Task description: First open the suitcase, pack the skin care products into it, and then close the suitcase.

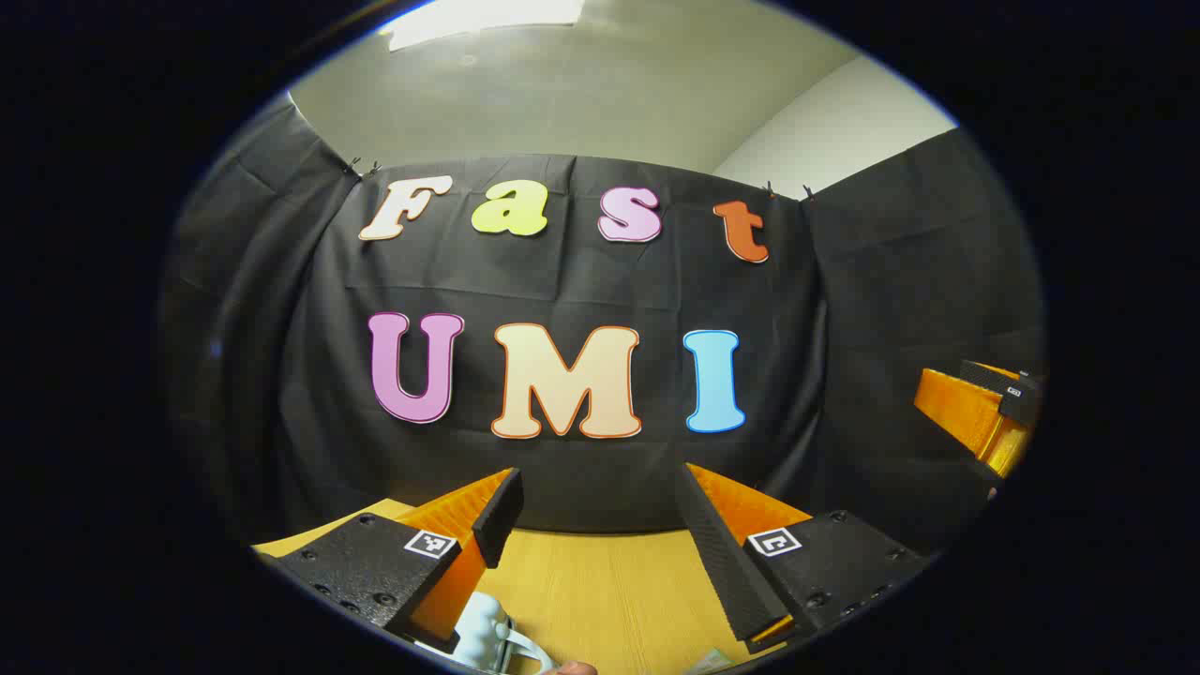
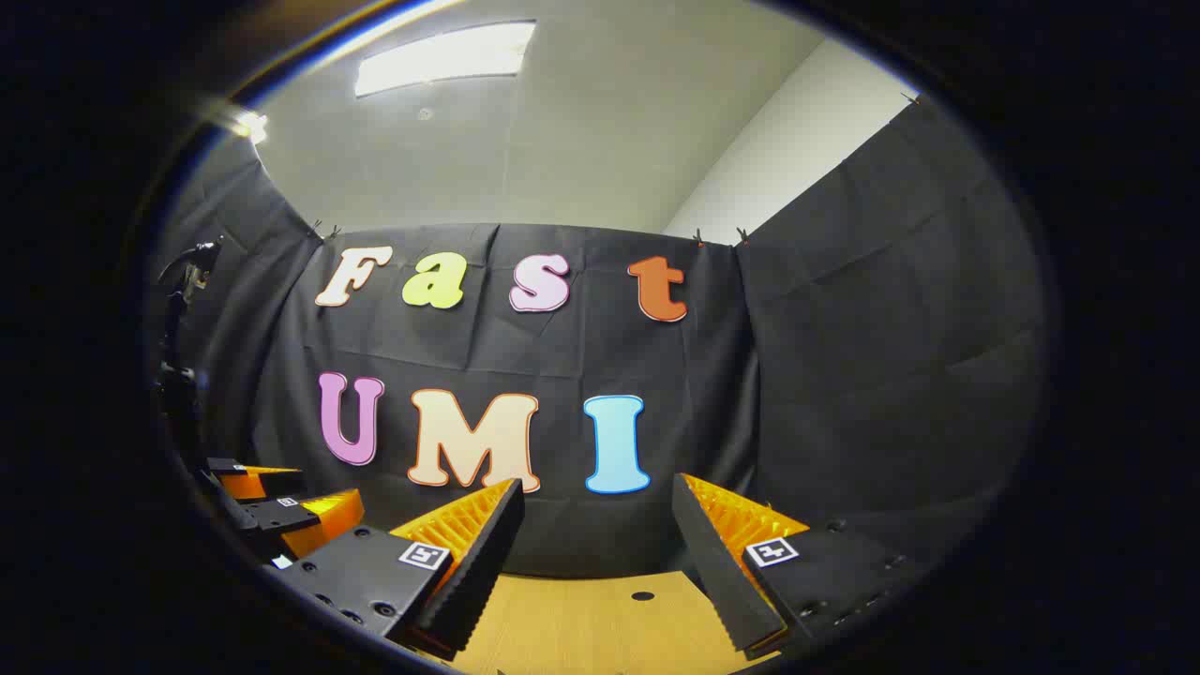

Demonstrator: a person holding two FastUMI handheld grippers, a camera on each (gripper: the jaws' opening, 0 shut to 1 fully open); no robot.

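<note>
In the left gripper view my left gripper (image 1: 600, 506) stands open above the wooden table (image 1: 609, 591), its fingers wide apart with nothing between them. Below its left finger, at the bottom edge, a pale blue-white object (image 1: 492, 637) lies on the table; I cannot tell what it is. My right gripper (image 1: 984, 412) shows orange and black at the far right of that view. In the right gripper view my right gripper (image 2: 595, 525) is open and empty over the table (image 2: 600, 628). My left gripper (image 2: 281, 506) is seen low at the left there.
The black cloth wall stands close behind the table's far edge in both views. A small dark hole (image 2: 642, 595) marks the tabletop. A dark stand (image 2: 178, 356) rises at the far left of the right gripper view.
</note>
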